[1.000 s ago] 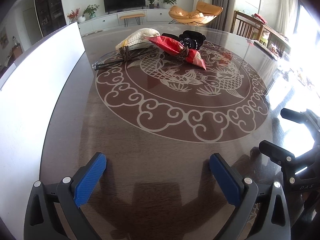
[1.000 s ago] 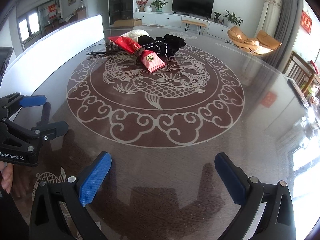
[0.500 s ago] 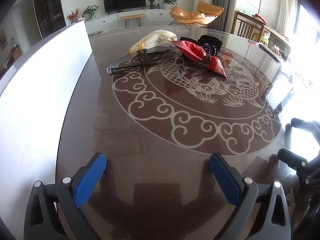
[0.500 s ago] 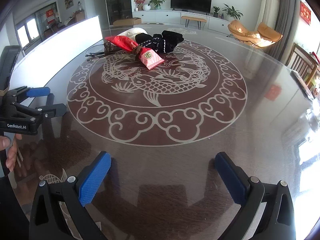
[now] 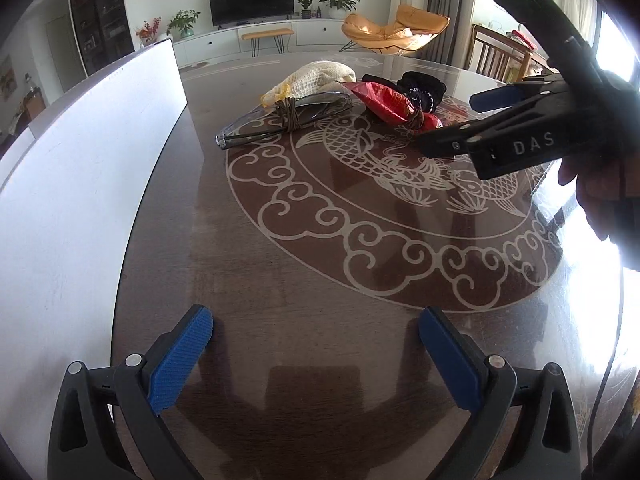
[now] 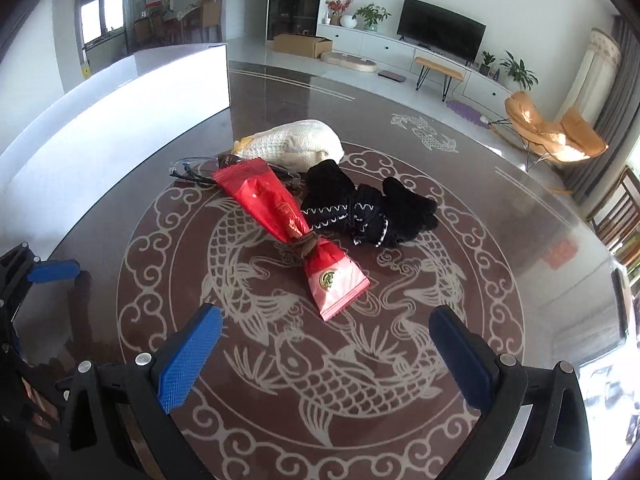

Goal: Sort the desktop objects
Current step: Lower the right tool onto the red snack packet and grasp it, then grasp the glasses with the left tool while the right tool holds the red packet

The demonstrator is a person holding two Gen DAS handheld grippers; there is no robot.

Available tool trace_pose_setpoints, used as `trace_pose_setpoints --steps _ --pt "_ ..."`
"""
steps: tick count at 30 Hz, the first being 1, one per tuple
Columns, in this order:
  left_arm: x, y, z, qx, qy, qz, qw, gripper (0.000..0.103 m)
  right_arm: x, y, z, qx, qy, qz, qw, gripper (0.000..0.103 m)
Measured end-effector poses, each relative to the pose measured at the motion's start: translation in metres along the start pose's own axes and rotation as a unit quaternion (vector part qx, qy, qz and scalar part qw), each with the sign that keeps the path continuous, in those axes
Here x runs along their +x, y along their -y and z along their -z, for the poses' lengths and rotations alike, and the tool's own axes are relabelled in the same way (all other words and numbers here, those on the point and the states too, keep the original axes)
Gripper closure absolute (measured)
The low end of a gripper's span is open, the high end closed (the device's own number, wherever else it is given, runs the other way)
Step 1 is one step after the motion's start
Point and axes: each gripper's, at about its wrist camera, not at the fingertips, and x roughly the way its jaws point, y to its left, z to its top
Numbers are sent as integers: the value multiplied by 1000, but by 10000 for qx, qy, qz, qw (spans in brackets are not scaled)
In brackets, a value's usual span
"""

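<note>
A small pile lies on the far side of the round table [image 5: 256, 264]. It holds a red snack packet [image 6: 276, 216] pinched by a brown band, a black knit glove bundle [image 6: 360, 212], a cream knit pouch [image 6: 296, 144] and clear glasses [image 5: 280, 120] tied with brown cord. My right gripper [image 6: 326, 336] is open, just short of the packet's pink end. In the left wrist view the red packet [image 5: 384, 100] lies beyond the right gripper [image 5: 456, 120], which hangs above the table. My left gripper [image 5: 316, 344] is open over bare table, far from the pile.
A long white box [image 5: 80, 184] stands along the table's left edge, and the white box [image 6: 120, 112] also shows in the right wrist view. A hand [image 5: 600, 200] holds the right gripper. One blue pad [image 6: 52, 271] of the left gripper shows at the left edge.
The right gripper has moved forward and up, close to the red packet, and now fills the right of the left wrist view. The left gripper has drifted a little nearer the pile.
</note>
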Motion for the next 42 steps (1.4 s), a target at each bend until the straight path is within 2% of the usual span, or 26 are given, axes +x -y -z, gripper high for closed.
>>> trace_pose_setpoints --steps 2,3,5,8,9,10,13,16,17,19,21,24,29,33,36,38,40,42 --pt "0 0 0 3 -1 2 10000 0 20 -5 -17 -102 -311 67 9994 10" --pt "0 0 0 1 -1 2 10000 0 27 -8 -23 -156 -397 97 9990 18" --pt "0 0 0 1 -1 3 10000 0 35 -13 -29 -223 -438 142 9987 25" --pt "-1 0 0 -1 2 11 10000 0 34 -13 -29 44 -416 16 9991 53" --pt "-1 0 0 0 3 12 10000 0 32 -11 -26 166 -449 -70 9988 70" --pt "-1 0 0 0 4 11 10000 0 29 -9 -20 280 -504 -181 9982 75" --pt "-1 0 0 -2 2 13 10000 0 14 -3 3 622 -733 -374 9947 76" --pt "-1 0 0 -1 2 11 10000 0 -4 14 41 1326 -1110 -1024 9796 76" --pt "-1 0 0 2 2 7 10000 0 -11 19 54 1466 -1213 -1114 9754 76" --pt "-1 0 0 3 1 -1 10000 0 -24 23 73 1419 -1267 -924 9774 76" --pt "-2 0 0 2 1 -1 10000 0 -33 22 86 1194 -1067 -628 9851 73" --pt "-2 0 0 0 1 4 10000 0 -36 15 101 970 -739 -450 9915 46" --pt "-3 1 1 -8 6 -19 10000 0 -37 4 115 910 -141 -363 9951 34" --pt "1 1 -2 -6 -57 -35 10000 0 -35 -1 115 957 169 -337 9947 7" --pt "5 -2 -25 194 -160 -165 9995 0 -33 -6 115 906 348 -331 9947 0" --pt "-1 -7 -52 243 64 -264 9993 0 -32 -7 115 902 347 -322 9948 0" --pt "-2 -17 -81 86 201 -124 9997 0 -30 -8 113 893 343 -292 9950 0" --pt "14 -26 -109 -101 10 65 9999 0 -29 -8 113 896 342 -295 9949 0"
